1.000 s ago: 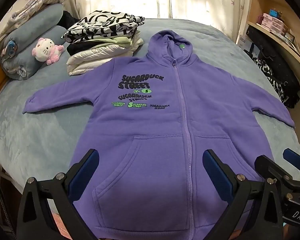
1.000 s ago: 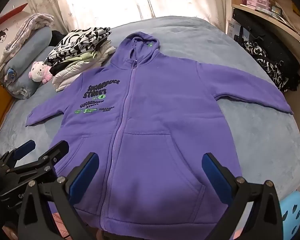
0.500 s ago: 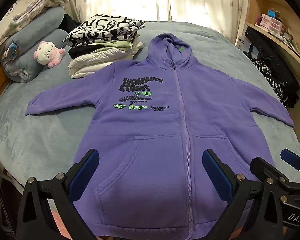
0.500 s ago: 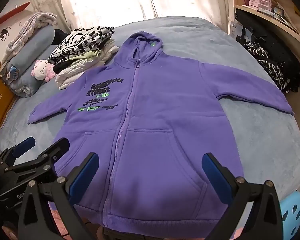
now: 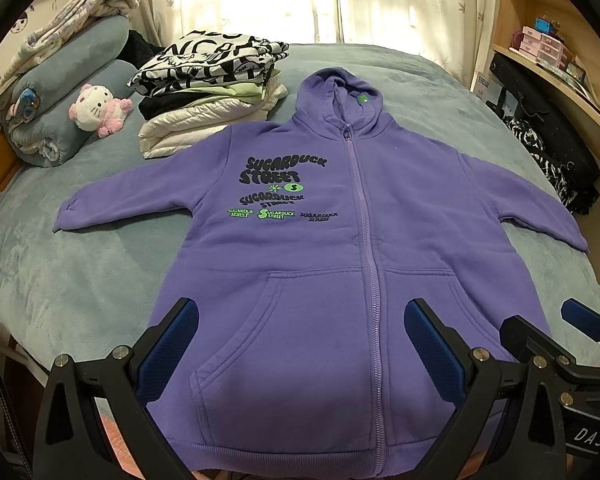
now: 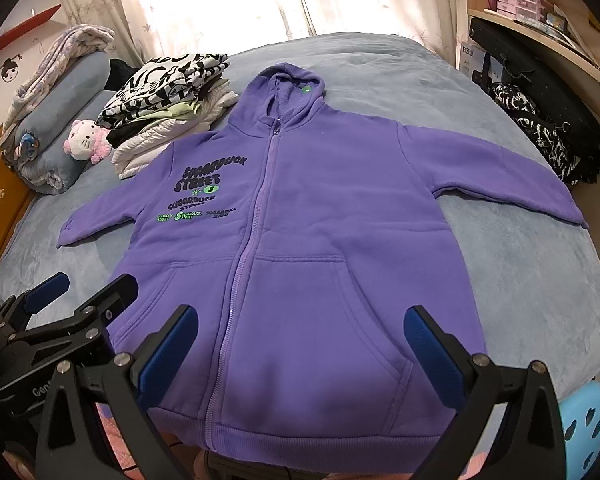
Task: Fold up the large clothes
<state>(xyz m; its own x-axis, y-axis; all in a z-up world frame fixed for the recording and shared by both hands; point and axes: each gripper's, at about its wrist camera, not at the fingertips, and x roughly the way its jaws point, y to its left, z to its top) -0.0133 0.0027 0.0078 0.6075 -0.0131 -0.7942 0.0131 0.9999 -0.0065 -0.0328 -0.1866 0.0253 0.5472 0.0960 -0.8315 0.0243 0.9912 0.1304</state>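
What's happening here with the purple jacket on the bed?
A person holds a two-finger gripper in each hand, about to fold clothes. The purple hoodie lies flat on the bed, zipped, sleeves spread, nothing folded yet. The left gripper and right gripper hover open over its hem, gripping nothing. A stack of folded clothes sits beyond the hoodie's left sleeve.

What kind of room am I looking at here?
Most likely a bedroom. A purple hoodie lies spread flat on a bed with a grey-blue cover, a plush cat toy sits beside rolled blankets, and curtains hang behind.
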